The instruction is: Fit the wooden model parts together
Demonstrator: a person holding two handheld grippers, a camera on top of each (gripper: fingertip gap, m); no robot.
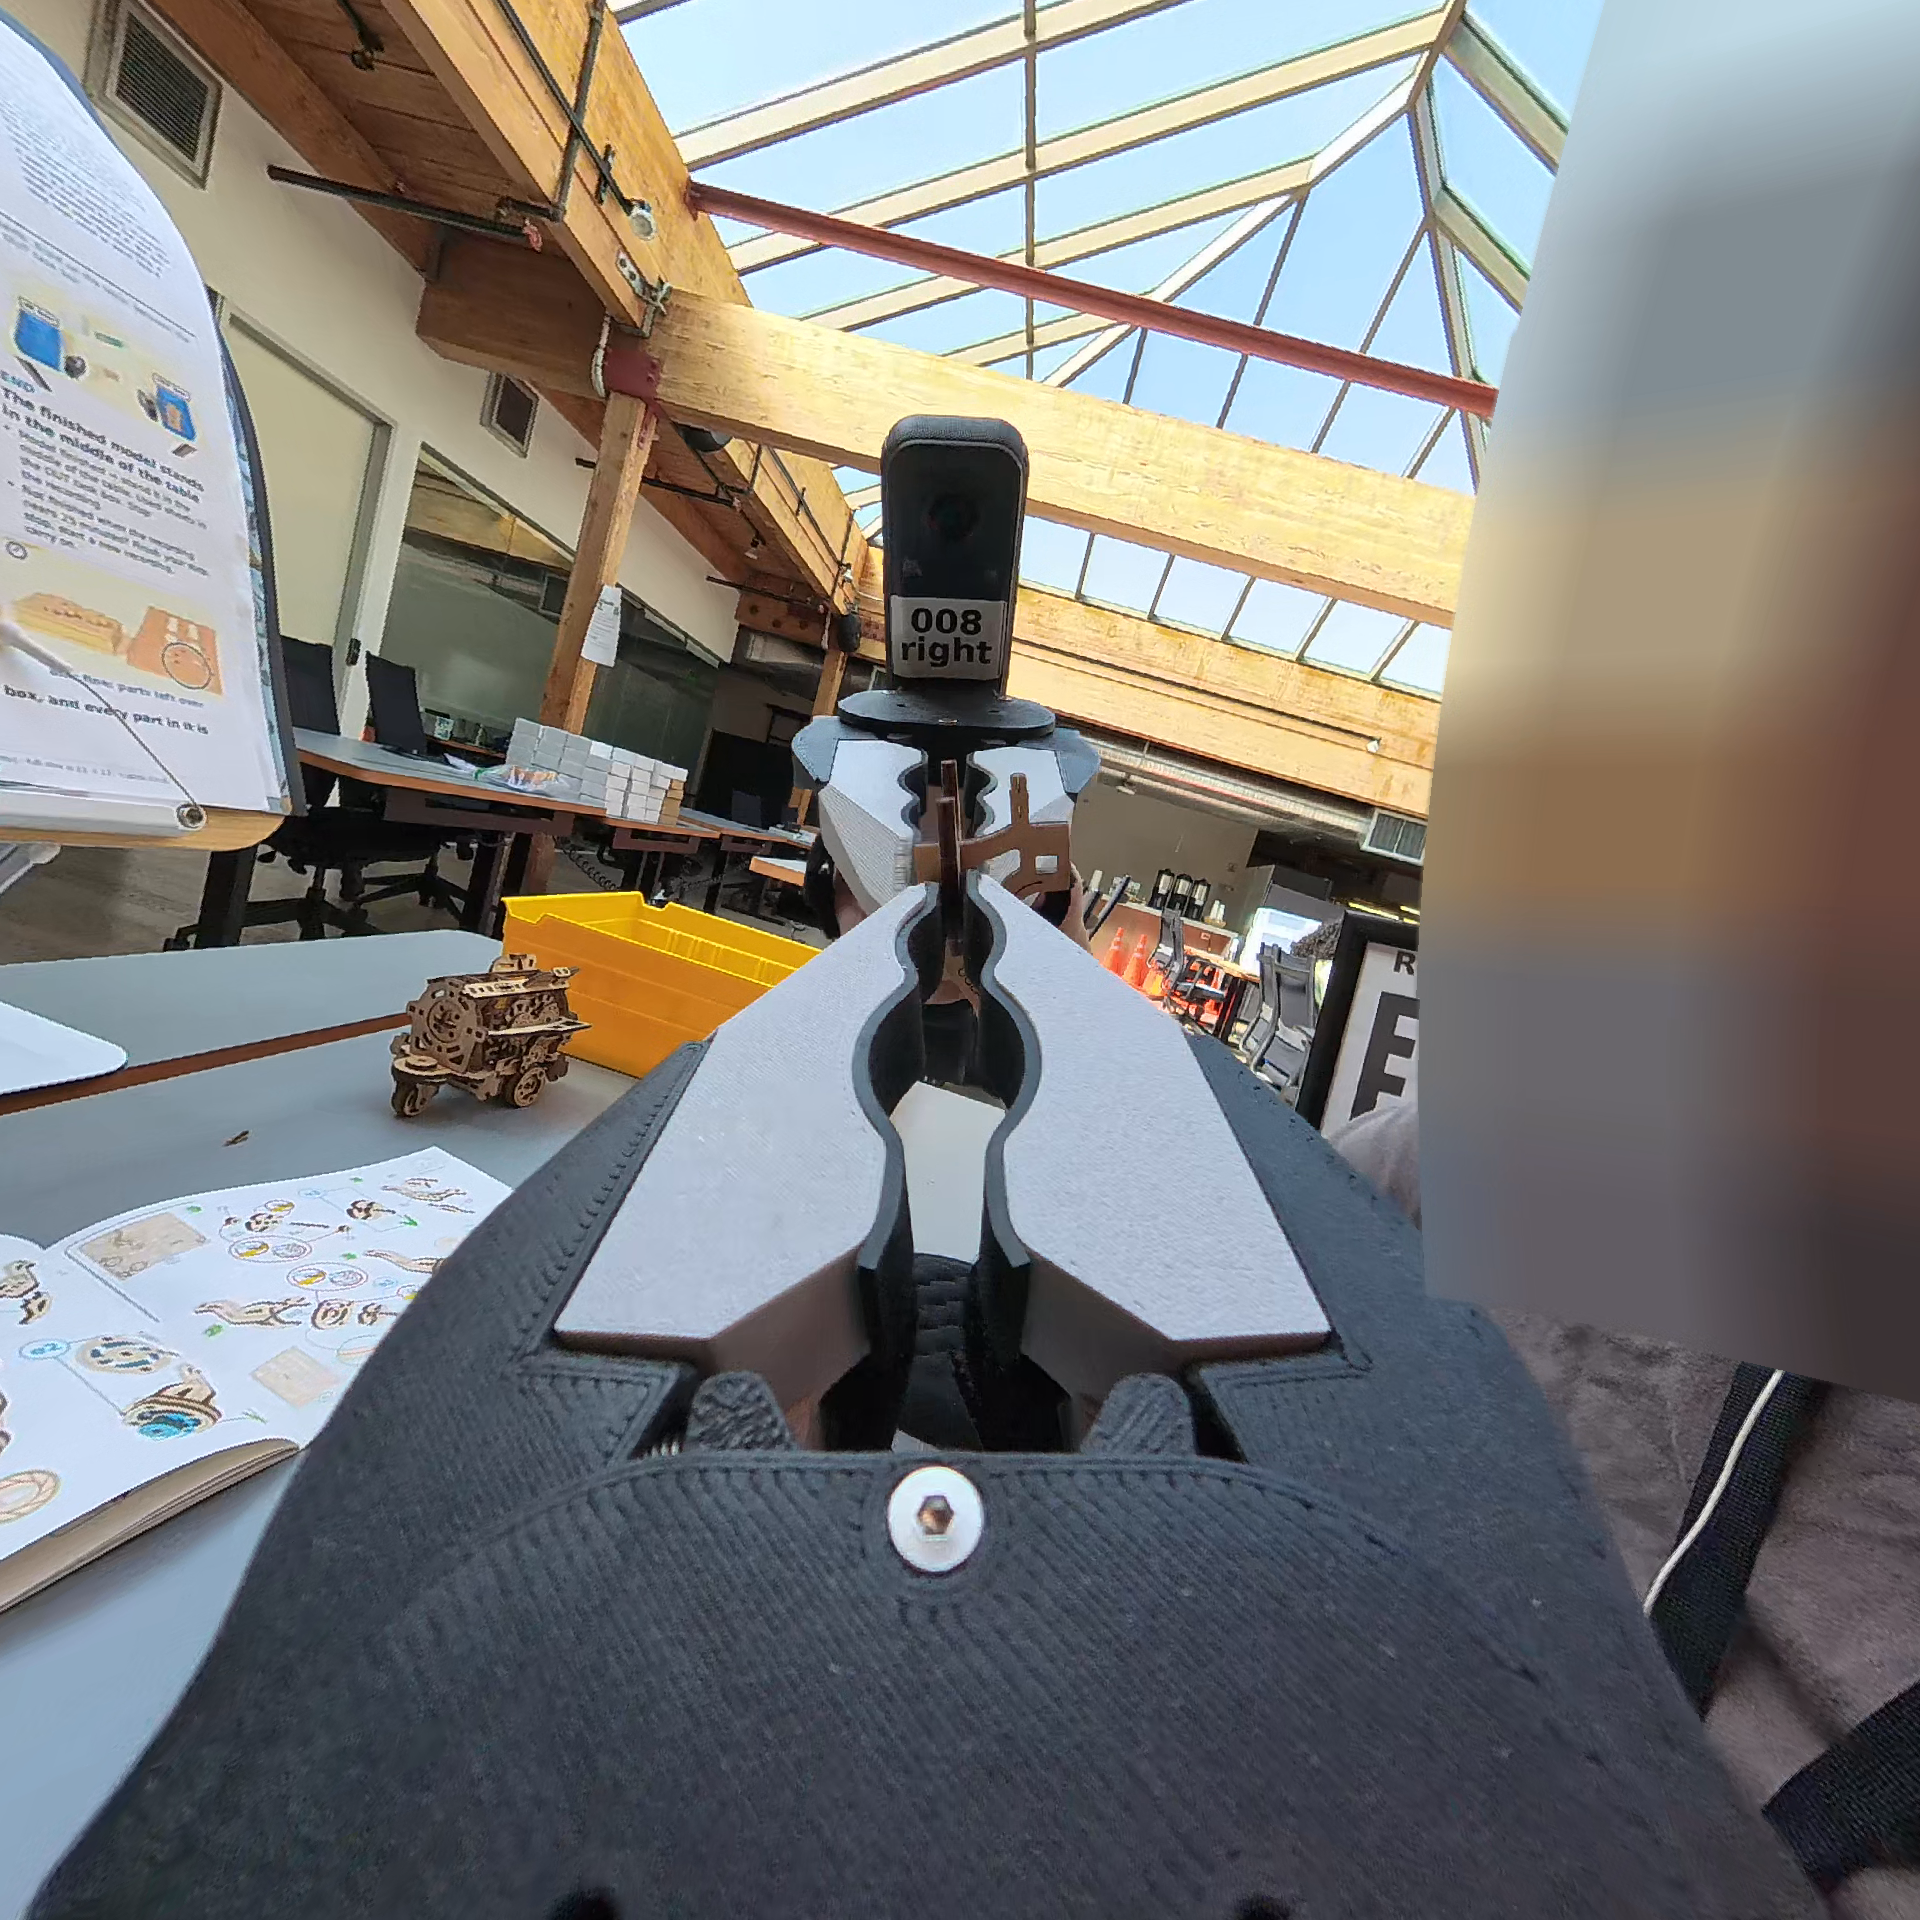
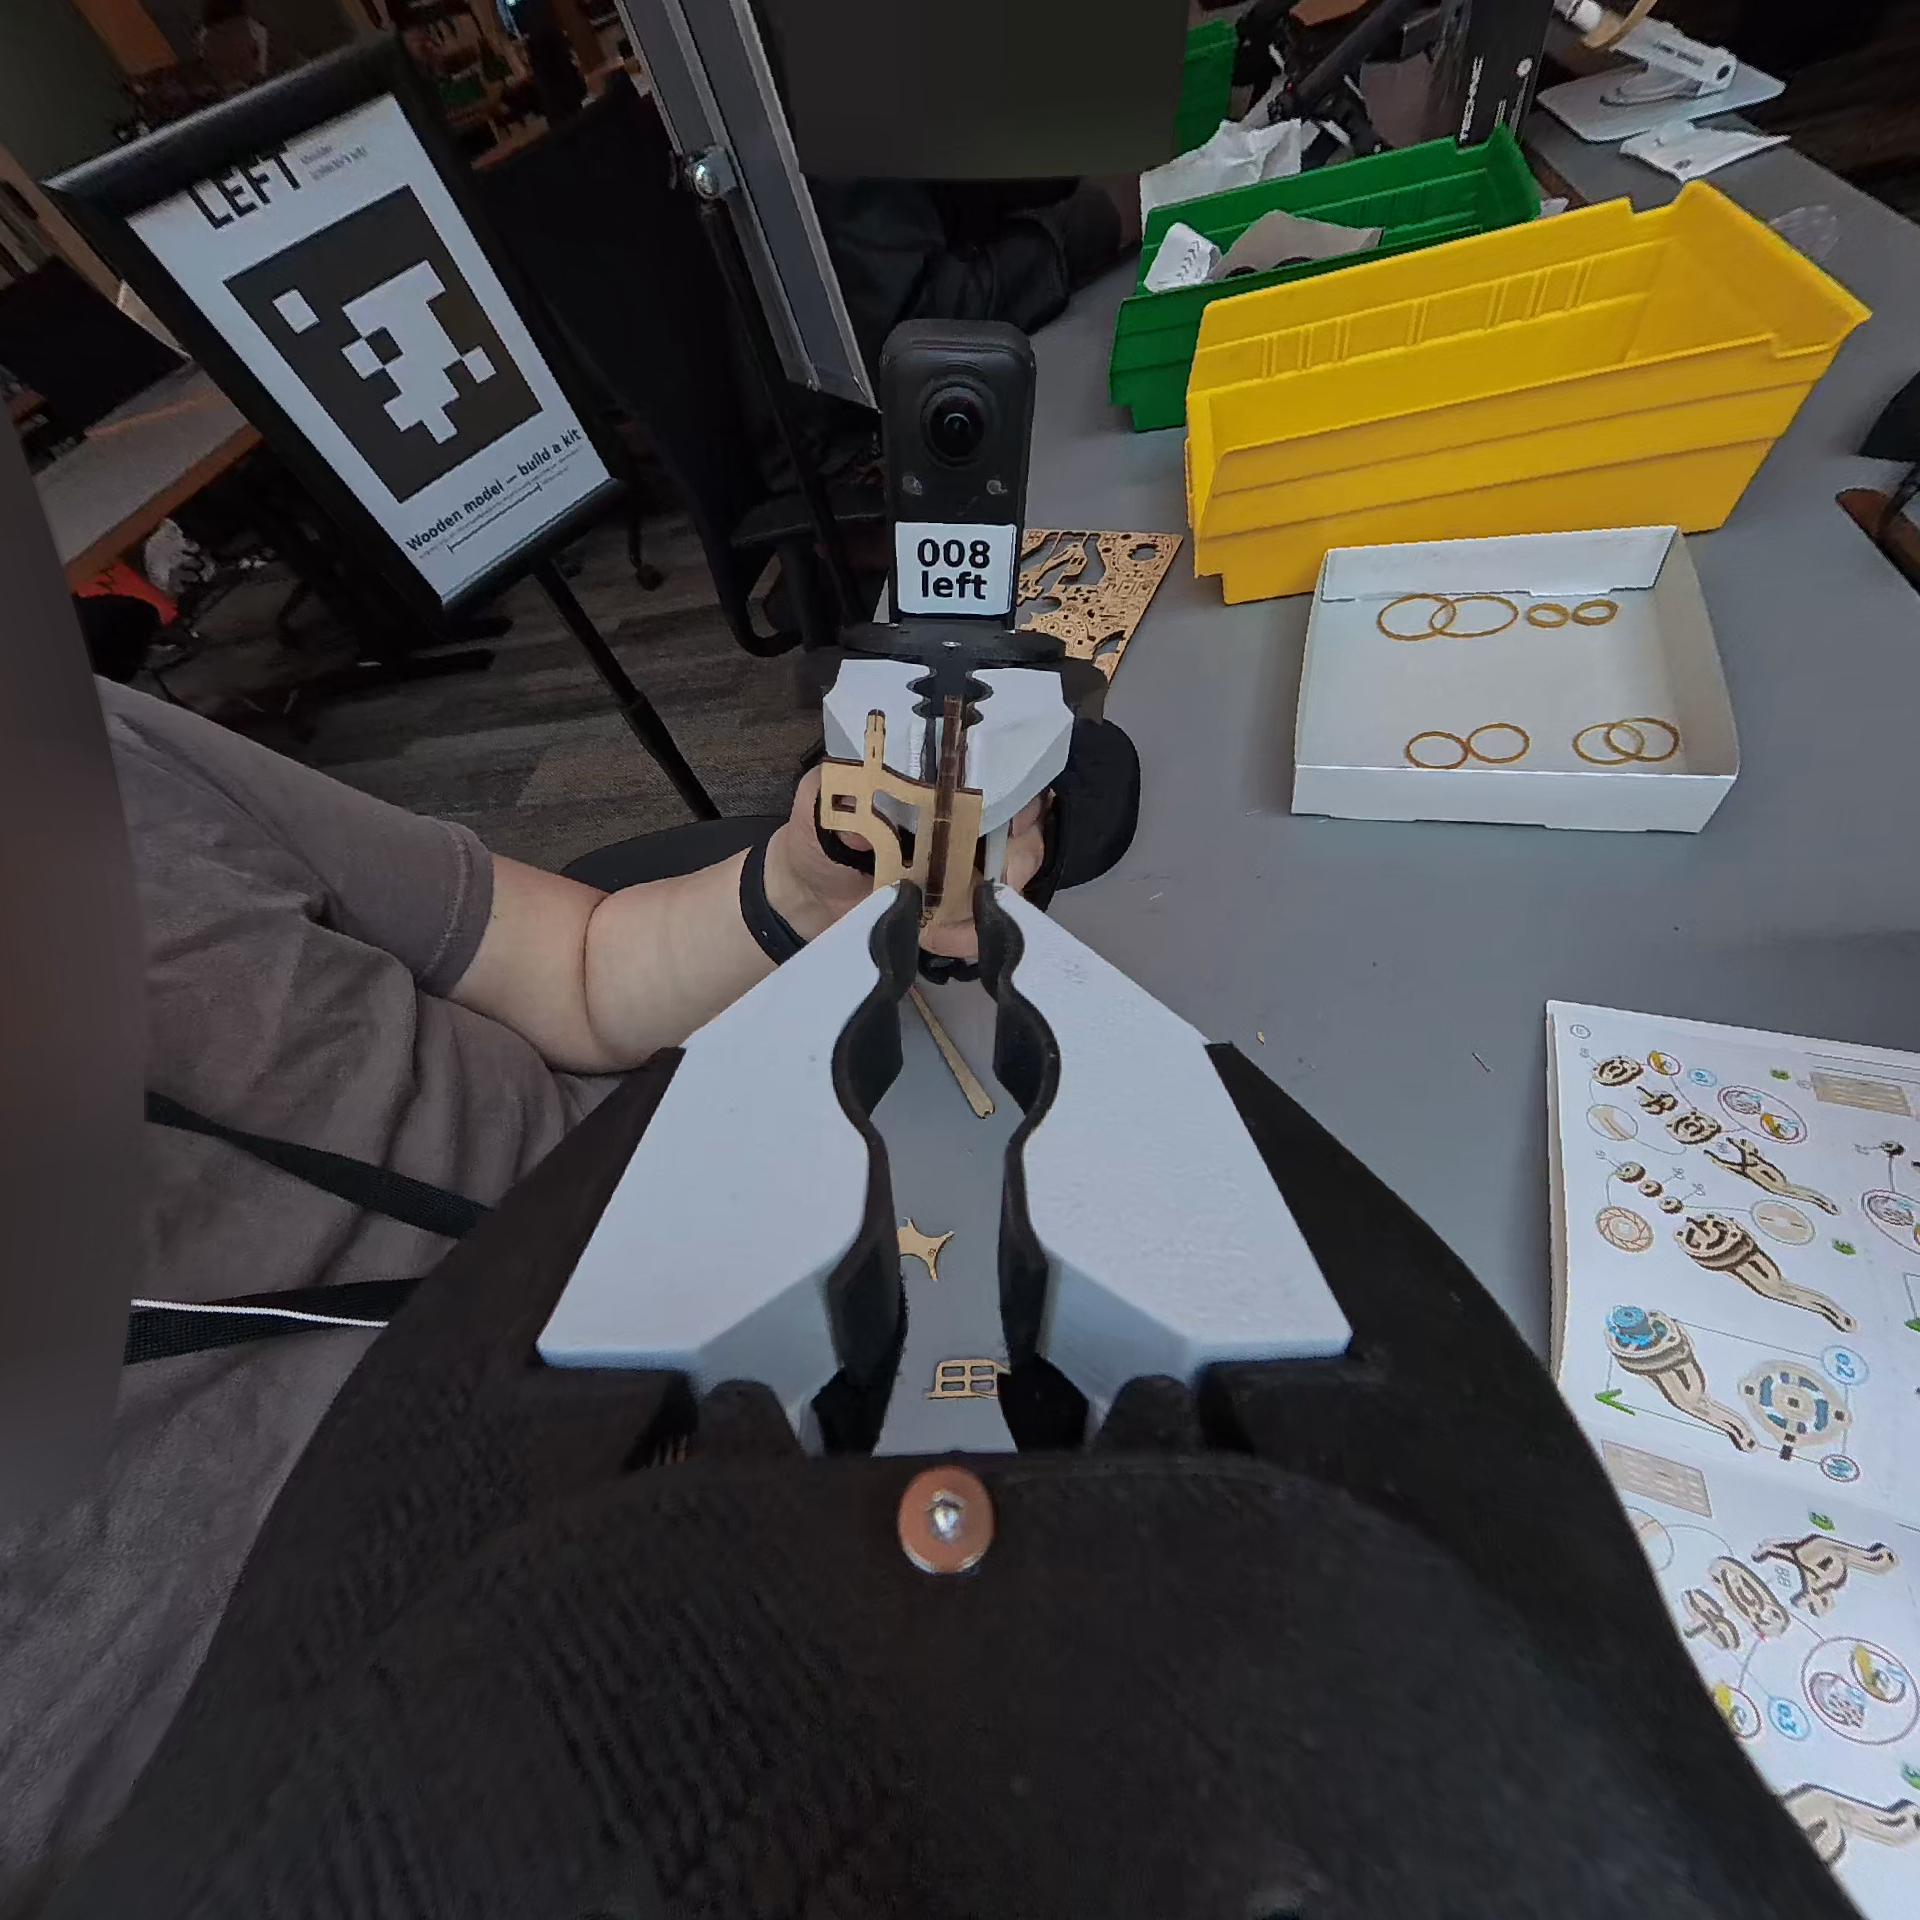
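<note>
Left gripper was seen clenched on a thin wooden plate, held edge-on and upright, meeting the flat part in the right gripper just beyond; finished model far left | Right gripper was clenched on the flat part, slotted plate dead ahead; loose stick lay beneath.

Materials: matt printed plastic, pale laser-cut wood, paper.

Tongs: ridged black shell, grainy grey fingers, bright metal screw. Thin plywood part. Glossy yellow bin. Smooth grey surface.
</note>
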